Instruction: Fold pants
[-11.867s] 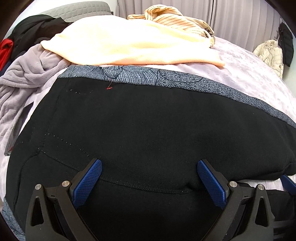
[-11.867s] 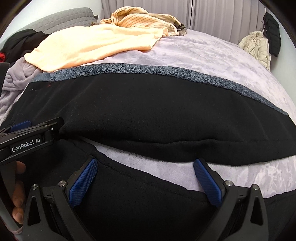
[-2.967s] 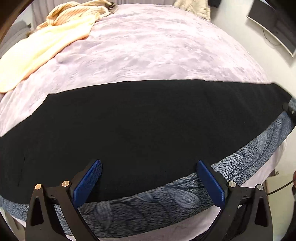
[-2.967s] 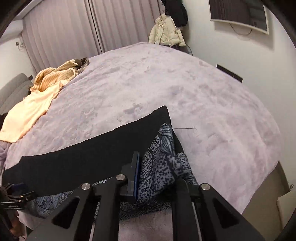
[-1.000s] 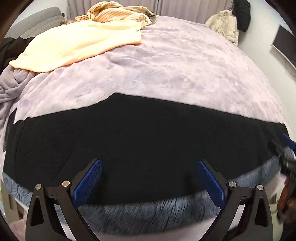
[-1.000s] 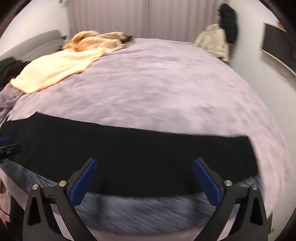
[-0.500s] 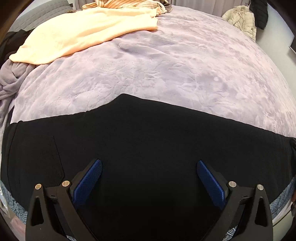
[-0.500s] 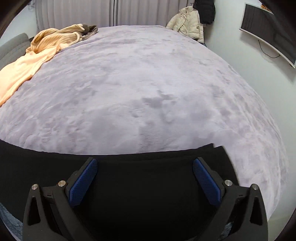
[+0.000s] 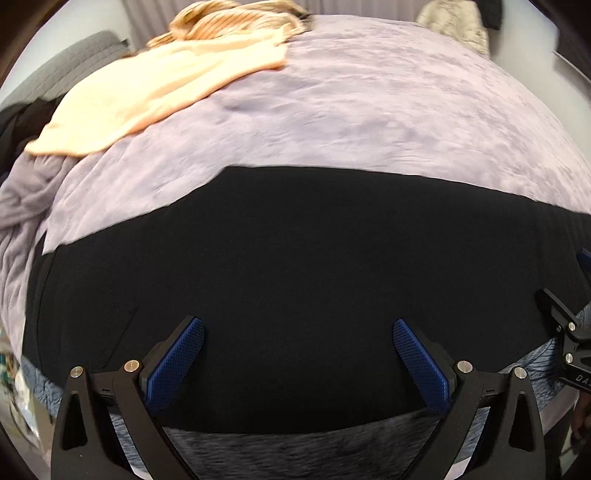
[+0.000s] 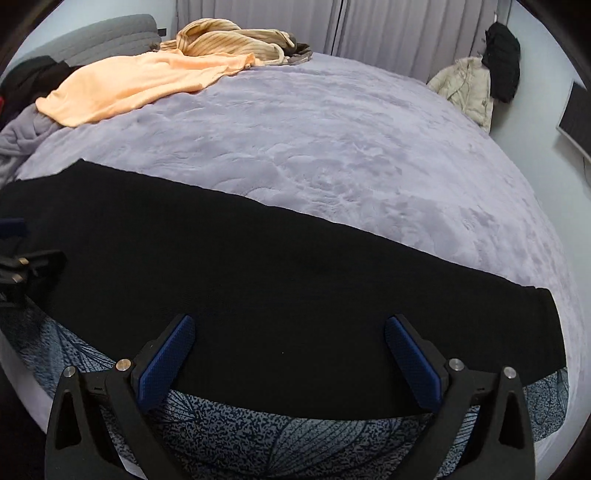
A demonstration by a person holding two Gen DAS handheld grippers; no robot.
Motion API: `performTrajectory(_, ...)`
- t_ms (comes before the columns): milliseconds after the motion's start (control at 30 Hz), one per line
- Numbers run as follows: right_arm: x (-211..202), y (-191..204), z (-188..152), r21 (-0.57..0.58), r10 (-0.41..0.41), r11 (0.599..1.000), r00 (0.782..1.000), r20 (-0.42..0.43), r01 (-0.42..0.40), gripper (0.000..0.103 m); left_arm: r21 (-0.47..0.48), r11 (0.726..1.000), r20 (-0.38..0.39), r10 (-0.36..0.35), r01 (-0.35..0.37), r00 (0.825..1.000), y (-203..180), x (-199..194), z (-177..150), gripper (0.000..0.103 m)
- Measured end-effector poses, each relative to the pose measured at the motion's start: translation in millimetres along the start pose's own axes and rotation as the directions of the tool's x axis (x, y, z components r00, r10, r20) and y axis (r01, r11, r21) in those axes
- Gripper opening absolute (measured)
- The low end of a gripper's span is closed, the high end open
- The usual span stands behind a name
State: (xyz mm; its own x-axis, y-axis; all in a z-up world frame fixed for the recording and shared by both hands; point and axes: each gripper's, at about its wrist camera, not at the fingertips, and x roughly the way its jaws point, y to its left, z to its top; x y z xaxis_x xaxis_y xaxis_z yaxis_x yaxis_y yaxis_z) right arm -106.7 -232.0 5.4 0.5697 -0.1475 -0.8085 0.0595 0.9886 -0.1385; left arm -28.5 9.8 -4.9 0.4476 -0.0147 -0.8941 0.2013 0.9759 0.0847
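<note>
The black knit pants [image 9: 295, 280] with a grey leaf-patterned side panel lie spread in a long band across the lower half of both frames, on the lilac plush bed cover [image 10: 332, 140]. In the right wrist view the band runs from the left edge down to the lower right, where its end stops short of the bed's edge; the patterned panel [image 10: 280, 439] shows along the bottom of the frame, nearest the camera. In the left wrist view the same panel is a blurred grey strip at the bottom centre.

The left hand-held gripper [image 9: 295, 365] sits at the bottom centre of its frame with its blue-padded fingers [image 9: 173, 365] spread wide over the black fabric, holding nothing. The right hand-held gripper [image 10: 288, 362] is likewise wide apart above the pants with nothing between its pads. Whether either one touches the cloth is hard to judge from these angles. Each hand-held gripper shows partly at the edge of the other's frame.

At the upper left of both frames a peach-coloured soft garment [image 10: 140, 85] lies on the bed, with a tan striped knit garment [image 10: 229, 40] bunched just behind it. A cream puffy jacket [image 10: 469, 88] hangs at the upper right, beside grey curtains [image 10: 388, 29].
</note>
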Motion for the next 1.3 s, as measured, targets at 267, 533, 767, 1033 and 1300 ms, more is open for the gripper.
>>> performTrajectory(267,4.5,-14.2,-2.5,0.019,0.045,0.999,0.999,0.031,-0.045,0.103,-0.118,0.992,-0.024,0.037,-0.039,0.999,71.0,-10.3,-38.2,0.103)
performTrajectory(533,3.1,-14.4,-5.6,0.016,0.041,0.999,0.998,0.056,-0.042,0.103,-0.289,0.956,-0.037,0.041,-0.05,0.998,150.0,-12.4,-77.7,0.103)
performTrajectory(767,3.0,-13.3,-5.6,0.017,0.033,0.999,0.998,0.055,-0.034,0.103,-0.47,0.881,-0.054,-0.095,0.059,0.994,213.2,-2.9,-92.4,0.103)
performTrajectory(1033,4.4,-10.3,-5.9,0.031,0.014,0.999,0.998,0.061,-0.016,0.103,-0.343,0.936,0.126,-0.033,0.075,0.991,195.9,-49.6,-42.3,0.103)
performTrajectory(1300,3.7,-7.1,-6.1,0.045,-0.01,0.999,0.998,0.064,0.007,0.103,-0.279,0.952,-0.048,0.113,-0.122,0.992,211.2,54.0,42.8,0.103)
